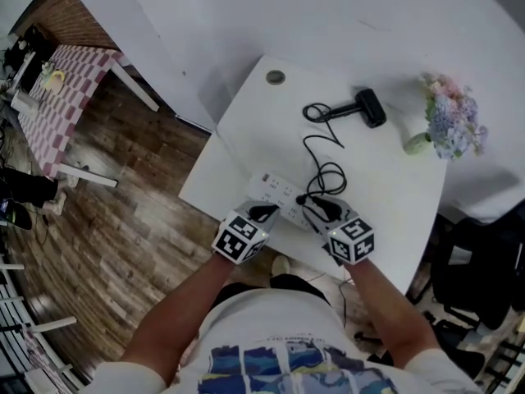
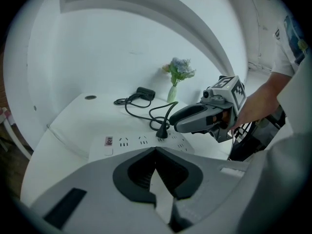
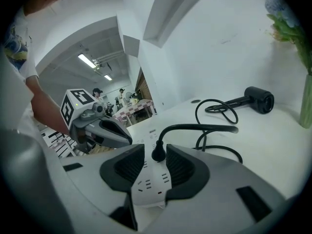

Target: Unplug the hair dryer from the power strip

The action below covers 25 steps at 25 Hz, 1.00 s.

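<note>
The plug (image 3: 157,154) stands in a socket of the power strip (image 1: 274,189), which lies along the near edge of the white desk (image 1: 246,130); the right gripper (image 1: 318,206) has its fingers spread to either side of the plug, not visibly pinching it; the left gripper (image 2: 156,150), fingers pressed together and empty, is over the strip just left of the plug, touching or not I cannot tell; just behind the strip the black cord (image 1: 324,142) lies in loose loops, crowding the plug; beyond the strip lies the hair dryer (image 1: 369,107); beyond the strip to the right stands a vase of flowers (image 1: 449,125); beyond it to the left, a round cap (image 1: 276,77).
</note>
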### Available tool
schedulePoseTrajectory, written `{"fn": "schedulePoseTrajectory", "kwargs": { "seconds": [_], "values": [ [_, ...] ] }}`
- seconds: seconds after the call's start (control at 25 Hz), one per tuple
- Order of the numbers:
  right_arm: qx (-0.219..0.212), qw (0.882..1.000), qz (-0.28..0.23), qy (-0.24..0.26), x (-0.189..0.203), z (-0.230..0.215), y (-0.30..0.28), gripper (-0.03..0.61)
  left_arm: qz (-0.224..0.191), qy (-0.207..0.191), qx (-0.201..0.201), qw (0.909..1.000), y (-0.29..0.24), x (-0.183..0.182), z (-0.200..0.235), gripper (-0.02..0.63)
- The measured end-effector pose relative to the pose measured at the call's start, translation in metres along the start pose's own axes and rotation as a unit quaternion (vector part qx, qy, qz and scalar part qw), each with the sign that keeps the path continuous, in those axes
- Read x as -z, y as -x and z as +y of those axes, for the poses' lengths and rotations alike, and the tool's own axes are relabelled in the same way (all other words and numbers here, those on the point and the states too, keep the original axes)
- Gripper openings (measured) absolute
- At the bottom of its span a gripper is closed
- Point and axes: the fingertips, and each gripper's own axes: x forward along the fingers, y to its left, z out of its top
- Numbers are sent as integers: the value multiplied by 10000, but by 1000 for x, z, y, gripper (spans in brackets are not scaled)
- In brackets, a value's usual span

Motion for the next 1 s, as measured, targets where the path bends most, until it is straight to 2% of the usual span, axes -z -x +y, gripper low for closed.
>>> {"fn": "schedulePoseTrajectory", "kwargs": {
  "seconds": [0.32, 0.72, 0.88, 1.0],
  "values": [
    [-205, 9998, -1, -11, -3, -7, -16, 126, 267, -125, -115, 9995, -21, 8, 14, 3],
    [-263, 9996, 30, 88, -3, -5, -28, 80, 181, 61, -151, 9997, -26, 10, 20, 3],
    [-240, 9996, 25, 151, -3, -6, -27, 80, 81, 175, -125, 9997, -25, 8, 20, 3],
    [-207, 9996, 23, 194, -3, -6, -27, 75, 81, 66, -183, 9998, -25, 9, 18, 3]
  ]
}}
